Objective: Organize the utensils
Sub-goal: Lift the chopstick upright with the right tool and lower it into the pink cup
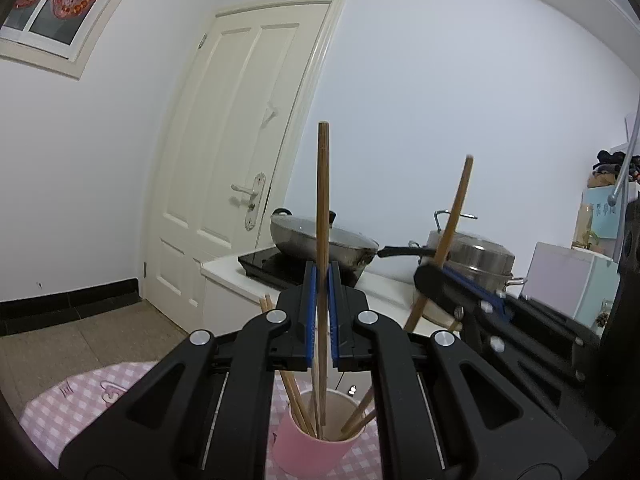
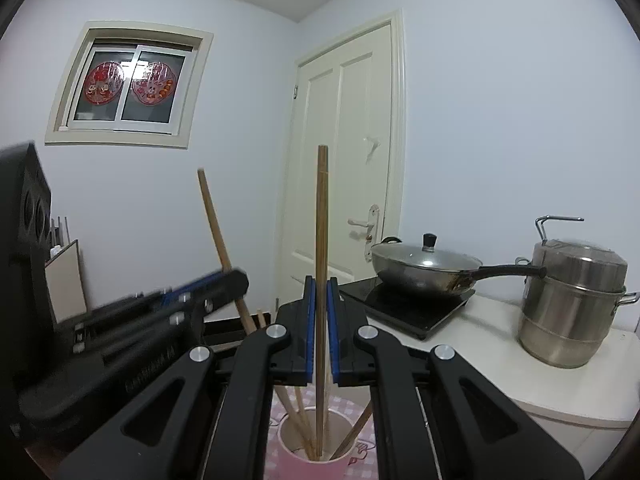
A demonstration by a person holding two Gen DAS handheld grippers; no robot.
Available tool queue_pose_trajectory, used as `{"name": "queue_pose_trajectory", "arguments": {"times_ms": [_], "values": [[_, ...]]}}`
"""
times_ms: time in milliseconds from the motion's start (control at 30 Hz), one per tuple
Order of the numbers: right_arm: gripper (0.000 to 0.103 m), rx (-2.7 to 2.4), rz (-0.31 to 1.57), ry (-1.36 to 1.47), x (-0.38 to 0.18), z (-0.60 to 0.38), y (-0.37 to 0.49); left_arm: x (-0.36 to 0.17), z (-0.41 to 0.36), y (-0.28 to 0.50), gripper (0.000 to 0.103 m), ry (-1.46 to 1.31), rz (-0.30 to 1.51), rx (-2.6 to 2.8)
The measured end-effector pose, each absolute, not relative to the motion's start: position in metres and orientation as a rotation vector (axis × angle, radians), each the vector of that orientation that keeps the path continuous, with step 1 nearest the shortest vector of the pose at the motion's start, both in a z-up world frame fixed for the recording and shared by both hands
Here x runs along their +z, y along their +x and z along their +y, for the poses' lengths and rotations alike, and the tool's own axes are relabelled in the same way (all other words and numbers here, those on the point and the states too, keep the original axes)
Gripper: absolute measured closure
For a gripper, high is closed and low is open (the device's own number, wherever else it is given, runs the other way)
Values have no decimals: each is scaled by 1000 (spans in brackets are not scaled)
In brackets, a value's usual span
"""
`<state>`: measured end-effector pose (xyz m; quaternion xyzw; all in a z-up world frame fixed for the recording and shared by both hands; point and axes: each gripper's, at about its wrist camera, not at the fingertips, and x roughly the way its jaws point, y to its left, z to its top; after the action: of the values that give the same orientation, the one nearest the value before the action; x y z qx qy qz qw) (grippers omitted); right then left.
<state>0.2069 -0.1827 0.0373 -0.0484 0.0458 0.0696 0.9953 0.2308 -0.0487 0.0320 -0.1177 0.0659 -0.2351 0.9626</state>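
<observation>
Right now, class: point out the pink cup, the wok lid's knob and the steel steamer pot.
pink cup [image 1: 304, 446]: left wrist view, outer wall.
wok lid's knob [image 2: 429, 240]: right wrist view, black top.
steel steamer pot [image 2: 568, 320]: right wrist view, lower body.

Left hand-held gripper clamps upright chopstick (above pink cup).

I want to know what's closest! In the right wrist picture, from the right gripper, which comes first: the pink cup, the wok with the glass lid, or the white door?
1. Pink cup, just below the right gripper, holding wooden chopsticks.
2. Lidded metal wok, right of the gripper, on the black cooktop.
3. White panelled door, at the back wall.
</observation>
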Motion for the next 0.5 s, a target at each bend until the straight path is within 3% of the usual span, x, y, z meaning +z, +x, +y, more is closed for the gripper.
{"name": "queue_pose_trajectory", "arguments": {"times_ms": [500], "values": [[99,104,219,-92,1,-172,228,-2,-40,232,97,-237,221,-478]]}}
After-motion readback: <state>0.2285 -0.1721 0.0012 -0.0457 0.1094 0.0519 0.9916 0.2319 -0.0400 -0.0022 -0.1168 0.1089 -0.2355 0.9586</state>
